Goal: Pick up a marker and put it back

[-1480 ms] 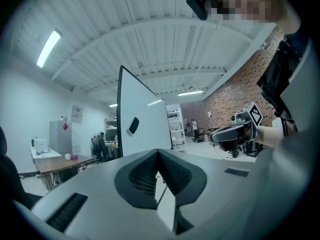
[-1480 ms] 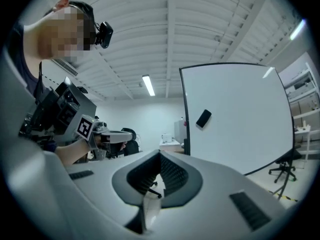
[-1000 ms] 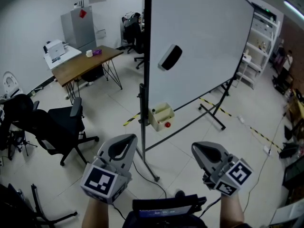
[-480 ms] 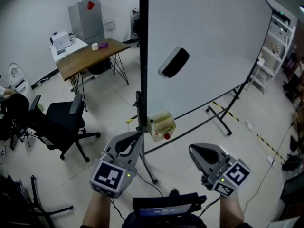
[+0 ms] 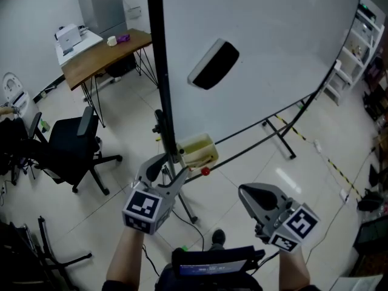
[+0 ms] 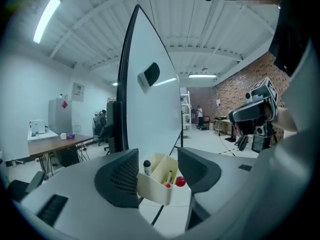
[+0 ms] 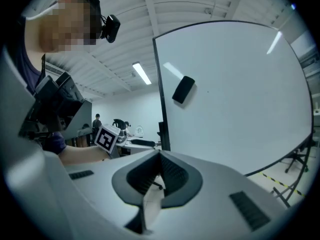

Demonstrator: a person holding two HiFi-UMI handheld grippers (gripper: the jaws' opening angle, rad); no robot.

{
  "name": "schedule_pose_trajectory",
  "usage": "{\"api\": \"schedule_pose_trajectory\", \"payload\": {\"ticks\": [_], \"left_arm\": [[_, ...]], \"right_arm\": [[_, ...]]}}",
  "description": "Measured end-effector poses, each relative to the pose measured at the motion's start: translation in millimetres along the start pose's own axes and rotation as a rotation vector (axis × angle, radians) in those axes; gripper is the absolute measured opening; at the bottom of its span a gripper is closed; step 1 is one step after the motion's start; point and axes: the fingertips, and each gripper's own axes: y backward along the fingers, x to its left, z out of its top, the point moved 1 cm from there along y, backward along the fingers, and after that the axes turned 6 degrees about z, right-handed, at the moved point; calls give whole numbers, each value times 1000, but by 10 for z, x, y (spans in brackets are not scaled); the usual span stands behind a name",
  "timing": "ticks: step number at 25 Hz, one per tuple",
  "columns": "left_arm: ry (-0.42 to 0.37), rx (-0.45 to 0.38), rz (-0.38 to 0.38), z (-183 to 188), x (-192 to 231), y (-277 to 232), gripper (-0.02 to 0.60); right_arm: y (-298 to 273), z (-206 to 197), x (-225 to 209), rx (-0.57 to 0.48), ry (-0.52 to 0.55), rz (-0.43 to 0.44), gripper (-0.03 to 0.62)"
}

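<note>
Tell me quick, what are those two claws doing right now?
Left gripper: open, jaws have just been opening, gripping nothing; the marker holder shows beyond the gap.
Right gripper: shut, holding nothing.

- A large white whiteboard (image 5: 273, 53) stands tilted on a black-framed stand, with a black rectangular eraser (image 5: 213, 64) stuck to its face.
- A brown wooden table (image 5: 100, 56) on thin black legs, far left, carries a small white cup (image 5: 112, 40) and a purple item (image 5: 123, 38).
- A white printer (image 5: 68, 36) sits just beside that table.
- A grey metal cabinet (image 5: 103, 8) stands behind it.
- A black office chair (image 5: 70, 147) stands on the pale tiled floor.
- Yellow-and-black striped tape (image 5: 336, 168) runs across the floor at right.
</note>
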Motion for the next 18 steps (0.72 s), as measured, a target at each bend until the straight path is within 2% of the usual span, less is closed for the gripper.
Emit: {"api": "schedule_pose_trajectory", "payload": {"ticks": [5, 13, 18], "left_arm": [[57, -2, 47, -278, 100, -392, 244], [79, -27, 109, -481, 159, -714, 230], [72, -39, 128, -493, 197, -728, 108]], "right_arm": [[0, -141, -93, 28, -28, -8, 12], [72, -243, -205, 44, -50, -41, 12], [86, -283, -235, 47, -54, -50, 12]]}}
